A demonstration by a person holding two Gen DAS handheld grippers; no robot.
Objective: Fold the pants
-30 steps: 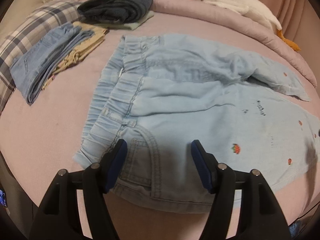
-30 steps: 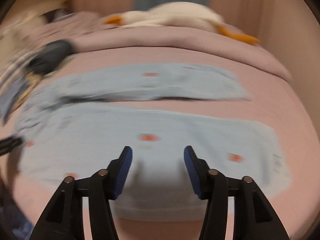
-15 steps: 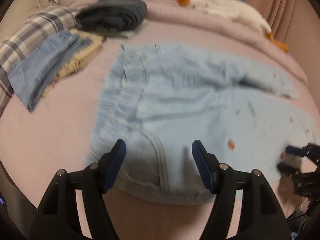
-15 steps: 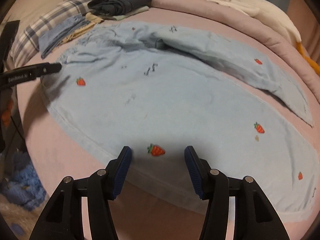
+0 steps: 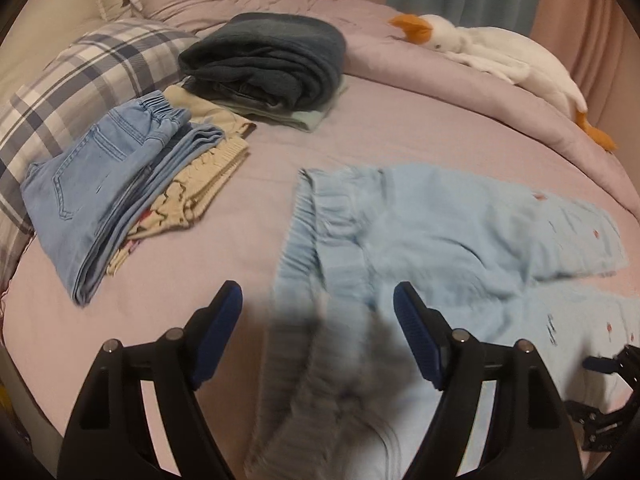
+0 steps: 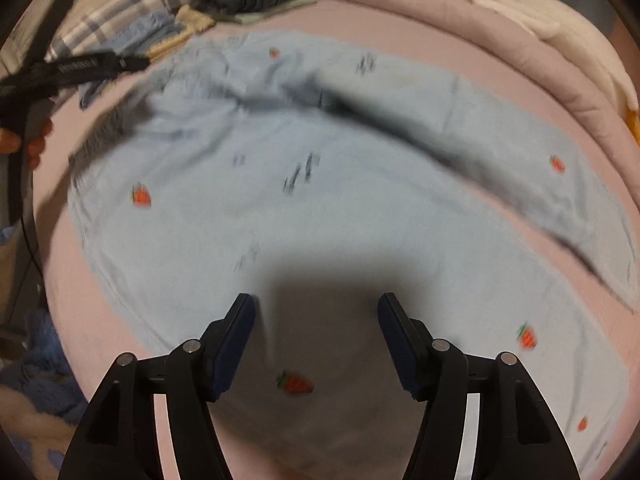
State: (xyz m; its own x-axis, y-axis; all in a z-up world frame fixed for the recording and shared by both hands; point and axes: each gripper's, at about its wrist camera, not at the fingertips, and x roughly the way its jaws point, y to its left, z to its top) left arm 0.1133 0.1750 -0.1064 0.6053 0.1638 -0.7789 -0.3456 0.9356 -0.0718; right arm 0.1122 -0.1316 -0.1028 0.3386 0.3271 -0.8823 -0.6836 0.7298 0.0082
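Light blue pants (image 5: 432, 240) with small strawberry prints lie spread on the pink bed, elastic waistband (image 5: 304, 224) toward the left. My left gripper (image 5: 318, 320) is open, low over the waistband end, with blurred cloth between its fingers. In the right wrist view the pants (image 6: 280, 200) fill the frame, both legs running right. My right gripper (image 6: 316, 320) is open just above the near leg's edge, beside a strawberry print (image 6: 296, 384). The left gripper (image 6: 72, 68) shows at the far left of that view, held by a hand.
Folded blue jeans (image 5: 100, 184) on beige clothes and a dark folded stack (image 5: 268, 60) sit at the back left beside a plaid pillow (image 5: 80, 76). A white goose plush (image 5: 500, 56) lies on the rolled duvet at the back. The bed's near edge (image 6: 100, 320) drops off.
Both grippers moved lower and closer to the pants. The left one shifted toward the waistband end, the right one forward over the near leg. Both stayed open.
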